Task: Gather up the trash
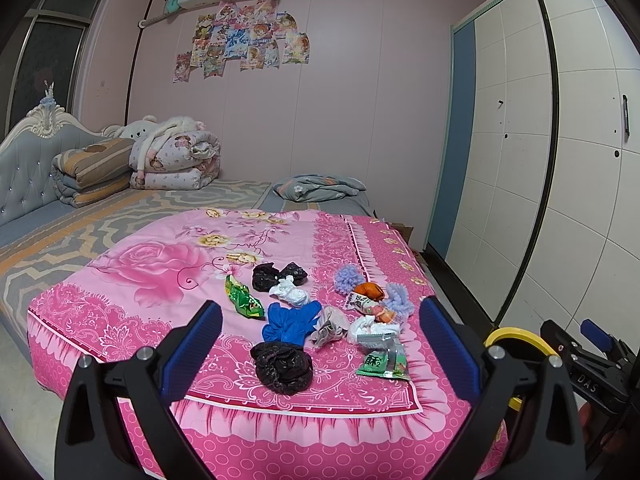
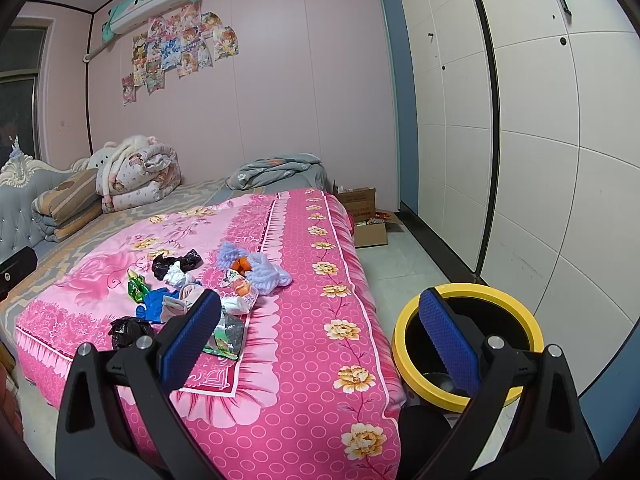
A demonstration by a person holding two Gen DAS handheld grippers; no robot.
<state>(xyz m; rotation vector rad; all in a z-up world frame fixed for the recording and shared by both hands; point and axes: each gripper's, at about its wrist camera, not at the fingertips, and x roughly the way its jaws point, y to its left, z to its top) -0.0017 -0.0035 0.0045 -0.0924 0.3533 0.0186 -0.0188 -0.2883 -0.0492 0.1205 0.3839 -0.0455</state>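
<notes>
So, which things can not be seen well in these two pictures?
- Yellow-rimmed bin: its inside is dark and partly behind the right gripper finger; in the left wrist view only a rim arc shows.
- Green wrapper: partly behind a finger, right wrist view.
- Cardboard box contents: too small.

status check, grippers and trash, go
Left gripper and right gripper open, empty. Trash pile untouched on pink bedspread. Yellow-rimmed bin beside bed, path unobstructed.

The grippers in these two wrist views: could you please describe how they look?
Both the left gripper and the right gripper look alike: black angular plastic arms with silver round bolts, ending in flat fingers faced with knobbly blue rubber pads. White "DAS" lettering marks the right gripper's body in the left view.
</notes>
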